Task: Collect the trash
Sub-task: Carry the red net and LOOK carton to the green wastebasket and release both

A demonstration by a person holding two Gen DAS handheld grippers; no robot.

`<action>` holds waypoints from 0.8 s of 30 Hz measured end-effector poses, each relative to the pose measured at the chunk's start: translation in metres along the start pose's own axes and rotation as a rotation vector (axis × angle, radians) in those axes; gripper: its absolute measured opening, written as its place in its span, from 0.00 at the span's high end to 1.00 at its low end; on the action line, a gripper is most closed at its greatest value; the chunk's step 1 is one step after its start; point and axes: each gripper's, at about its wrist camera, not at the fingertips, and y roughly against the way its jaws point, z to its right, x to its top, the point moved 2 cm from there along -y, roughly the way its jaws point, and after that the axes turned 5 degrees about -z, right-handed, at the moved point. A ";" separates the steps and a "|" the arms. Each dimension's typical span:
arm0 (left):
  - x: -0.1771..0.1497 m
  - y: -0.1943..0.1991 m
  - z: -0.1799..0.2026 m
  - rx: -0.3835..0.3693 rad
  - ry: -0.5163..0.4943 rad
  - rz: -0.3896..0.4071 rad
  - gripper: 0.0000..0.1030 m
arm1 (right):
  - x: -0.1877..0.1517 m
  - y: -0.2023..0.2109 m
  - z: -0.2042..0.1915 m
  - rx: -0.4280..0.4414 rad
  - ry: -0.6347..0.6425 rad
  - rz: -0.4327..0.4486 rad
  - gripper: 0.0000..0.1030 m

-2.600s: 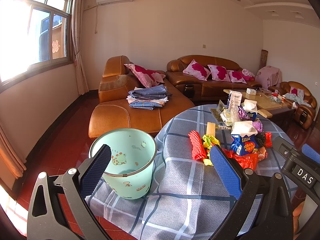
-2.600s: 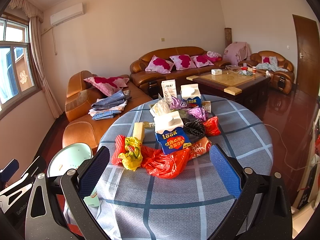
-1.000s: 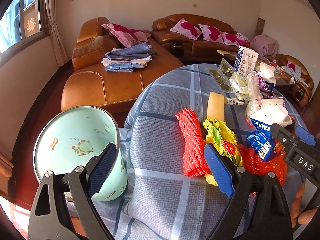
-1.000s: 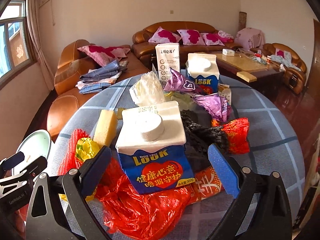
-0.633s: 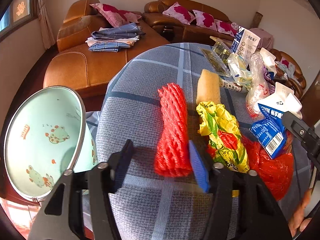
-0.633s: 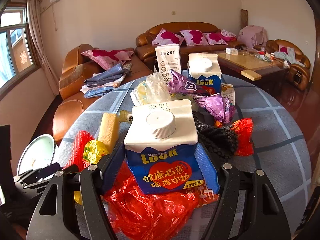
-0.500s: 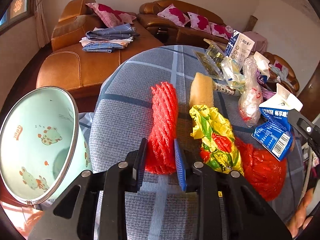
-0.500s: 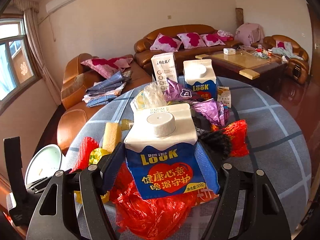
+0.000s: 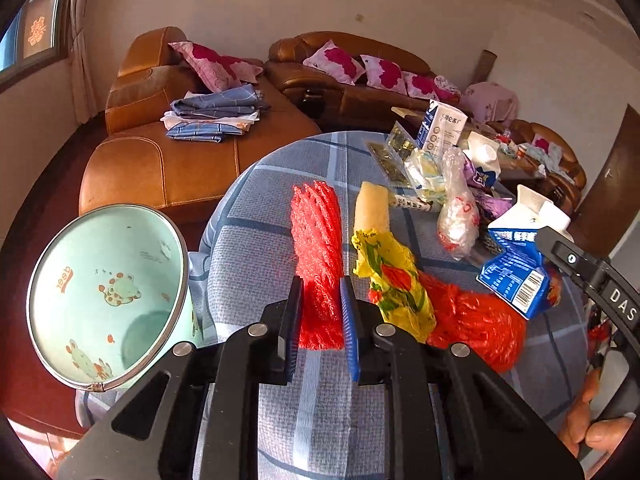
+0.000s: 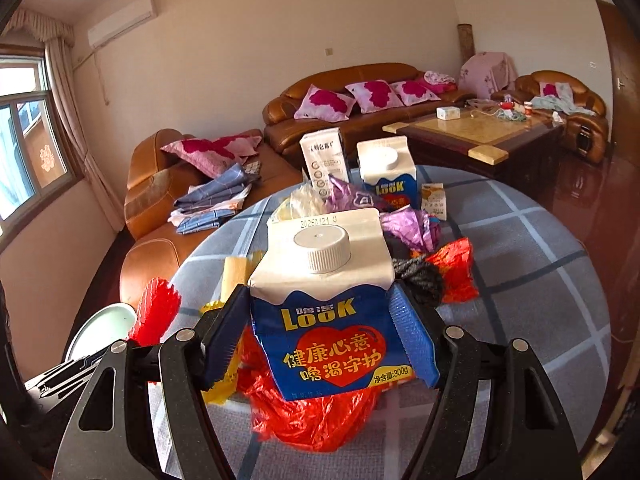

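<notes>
Left wrist view: the round table, then the green bin beside its left edge, then the left gripper, fingers clenched on the red mesh. Right gripper fingers grasp the blue carton above a red bag.

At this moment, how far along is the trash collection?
Barely started: the bin looks empty. In hand: the left gripper is shut on the red foam net, and the right gripper is shut on the blue milk carton. Left on the table: the yellow wrapper, red bag, more cartons and wrappers.
</notes>
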 end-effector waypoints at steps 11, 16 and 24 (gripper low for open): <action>-0.020 0.047 -0.023 0.048 -0.002 0.065 0.82 | -0.003 0.036 -0.042 0.057 0.073 0.061 0.31; -0.022 0.073 -0.059 0.101 0.046 0.109 0.82 | -0.008 0.043 -0.078 0.096 0.132 0.068 0.31; -0.029 0.094 -0.125 0.219 0.130 0.135 0.82 | -0.020 0.031 -0.129 0.164 0.218 0.028 0.32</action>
